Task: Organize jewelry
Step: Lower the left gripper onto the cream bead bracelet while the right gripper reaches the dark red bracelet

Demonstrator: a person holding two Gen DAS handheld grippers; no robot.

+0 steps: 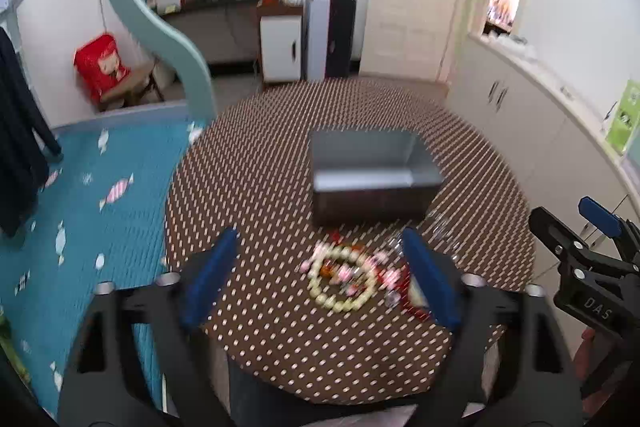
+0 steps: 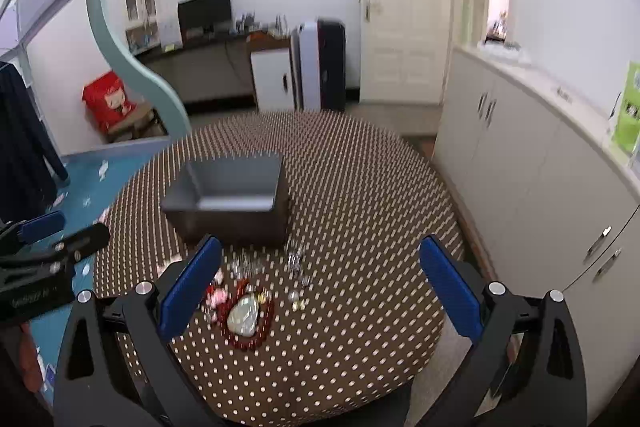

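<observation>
A jumble of jewelry lies on the round brown dotted table. It holds a pale bead bracelet, pink beads, a red bead string around a pale stone, and clear crystal pieces. Just behind it stands an open grey box with nothing showing inside. My left gripper hovers open over the pile, the bead bracelet lying between and below its fingers, untouched. My right gripper is open too, above the table just right of the red string. Both views are blurred.
A bed with a blue candy-print sheet borders the table on the left, under a curved teal frame. White cabinets run along the right. Each gripper shows at the edge of the other's view.
</observation>
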